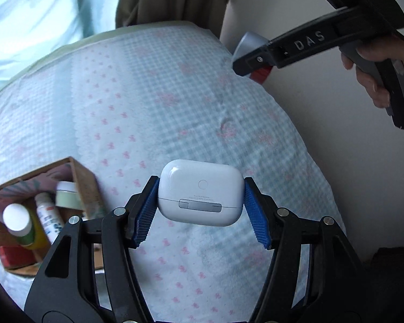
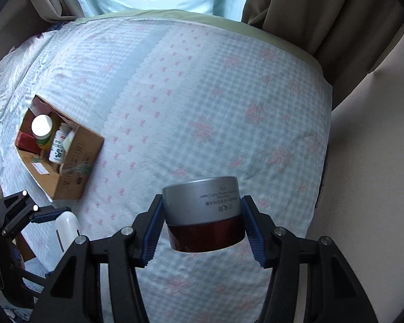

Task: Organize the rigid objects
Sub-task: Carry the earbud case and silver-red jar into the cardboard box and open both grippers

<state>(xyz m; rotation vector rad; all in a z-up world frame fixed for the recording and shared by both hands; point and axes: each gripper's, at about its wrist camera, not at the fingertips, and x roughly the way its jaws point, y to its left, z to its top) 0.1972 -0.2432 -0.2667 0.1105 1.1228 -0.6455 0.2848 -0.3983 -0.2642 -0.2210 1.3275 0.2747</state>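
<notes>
One checked bedspread (image 2: pixel 191 86), brown curtains (image 2: pixel 309 13) behind.

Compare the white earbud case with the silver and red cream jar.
The earbud case is all white and a rounded box; the cream jar is a round tub, silver over dark red. The case sits in the left gripper, the jar in the right gripper. Both are clamped above the bedspread.

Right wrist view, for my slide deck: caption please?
Right gripper clamps a silver-lidded cream jar above the bedspread, cardboard box at left.
</notes>
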